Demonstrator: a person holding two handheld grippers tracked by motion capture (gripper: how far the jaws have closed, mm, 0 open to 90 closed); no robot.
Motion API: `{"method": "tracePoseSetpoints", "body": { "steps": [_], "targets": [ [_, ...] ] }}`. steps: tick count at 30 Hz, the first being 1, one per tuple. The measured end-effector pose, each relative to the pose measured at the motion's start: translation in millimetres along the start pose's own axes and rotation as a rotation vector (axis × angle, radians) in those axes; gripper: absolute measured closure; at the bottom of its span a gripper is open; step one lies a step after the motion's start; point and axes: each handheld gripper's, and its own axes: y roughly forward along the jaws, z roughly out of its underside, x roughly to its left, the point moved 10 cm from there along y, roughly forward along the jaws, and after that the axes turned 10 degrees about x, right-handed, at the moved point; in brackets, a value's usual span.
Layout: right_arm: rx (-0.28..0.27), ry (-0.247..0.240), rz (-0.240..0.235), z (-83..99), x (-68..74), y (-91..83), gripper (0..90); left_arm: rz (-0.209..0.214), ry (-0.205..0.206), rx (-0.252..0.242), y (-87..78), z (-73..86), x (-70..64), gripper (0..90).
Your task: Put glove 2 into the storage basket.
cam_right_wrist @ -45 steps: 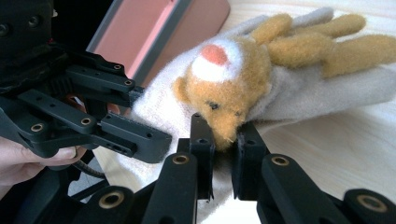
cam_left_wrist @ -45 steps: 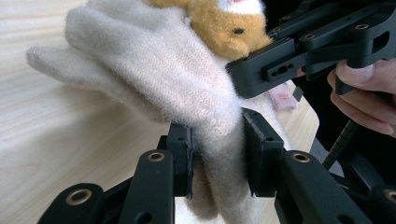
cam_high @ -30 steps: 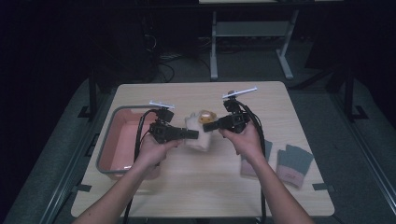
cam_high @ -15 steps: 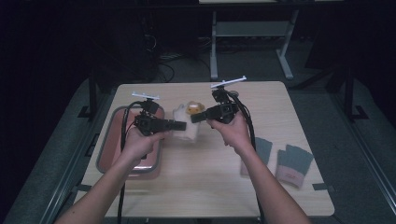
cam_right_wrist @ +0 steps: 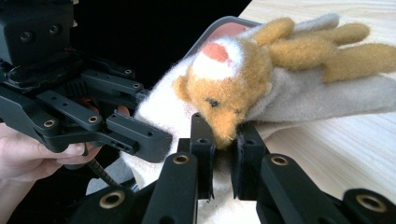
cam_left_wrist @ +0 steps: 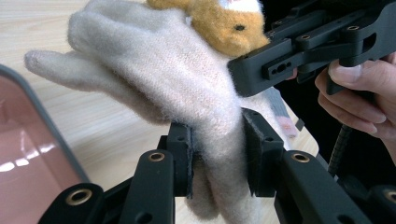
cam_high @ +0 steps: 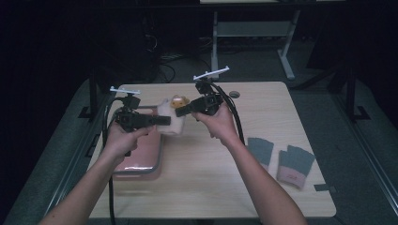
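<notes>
A cream fuzzy glove point(cam_high: 170, 123) with an orange plush bear point(cam_high: 178, 101) sewn on it hangs in the air between both grippers. My left gripper point(cam_high: 166, 121) is shut on the glove's cuff point(cam_left_wrist: 219, 140). The bear's face point(cam_left_wrist: 219, 21) sits just above, and the glove's fingers point(cam_left_wrist: 93, 60) spread to the left. My right gripper point(cam_high: 179, 111) is shut on the glove point(cam_right_wrist: 303, 98) right under the bear's snout point(cam_right_wrist: 229, 88). Its jaws point(cam_right_wrist: 224, 154) pinch the fabric. The left gripper point(cam_right_wrist: 140, 137) shows close by on the left.
A pink tray point(cam_high: 141, 154) with a grey rim lies on the wooden table point(cam_high: 211, 187) below my left hand. Its rim also appears behind the glove point(cam_right_wrist: 224, 25). Two grey gloves point(cam_high: 260, 150) point(cam_high: 293, 164) lie at the table's right front.
Both hands have carried the glove to the left and farther from the person, from the table's middle to above the far end of the pink tray. Both grips have stayed shut.
</notes>
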Motion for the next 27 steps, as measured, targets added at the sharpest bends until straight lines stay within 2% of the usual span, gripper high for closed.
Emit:
{"method": "tracePoseSetpoints", "body": {
  "steps": [6, 27],
  "targets": [
    [0.011, -0.019, -0.010, -8.3, 7.3, 8.0, 81.1, -0.015, 0.000, -0.012, -11.0, 1.6, 6.5, 67.1],
    [0.064, -0.060, -0.052, -27.7, 32.2, 42.2, 81.1, -0.045, -0.053, -0.042, -46.5, 17.9, 29.5, 67.2]
  ]
}}
